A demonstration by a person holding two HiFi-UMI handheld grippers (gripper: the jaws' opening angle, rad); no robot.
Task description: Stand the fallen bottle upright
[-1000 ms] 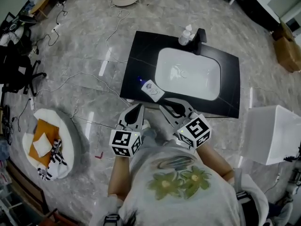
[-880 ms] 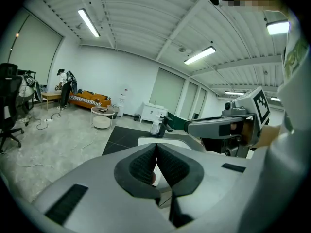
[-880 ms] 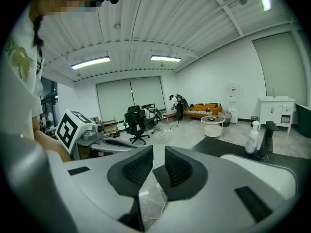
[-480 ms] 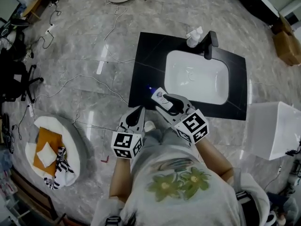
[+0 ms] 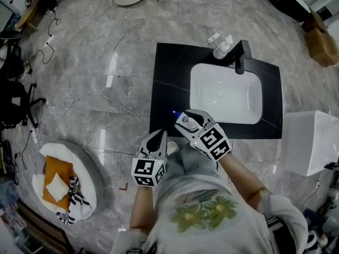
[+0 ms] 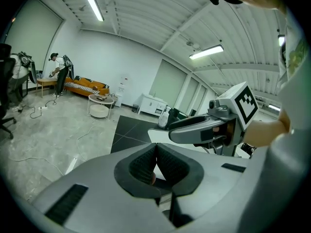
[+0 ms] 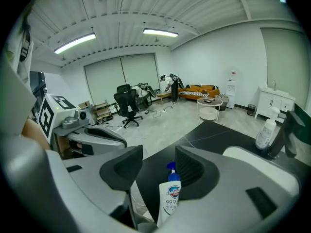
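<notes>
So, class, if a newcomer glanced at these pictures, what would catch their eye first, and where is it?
The white basin set in a black countertop, in the middle of the head view, stands out first. Next comes the white bottle with a blue pump, lying at the counter's near edge between the jaws of the right gripper, which have just been opening and stand apart.

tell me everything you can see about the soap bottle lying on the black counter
The soap bottle is white, plastic by its look, with a blue pump and a label bearing a blue logo and 99.9. It lies on its side on the black counter beside the white sink, pump pointing away from the person. The right gripper hovers over it; its jaws have just been opening, the bottle between them, pads not pressing.
</notes>
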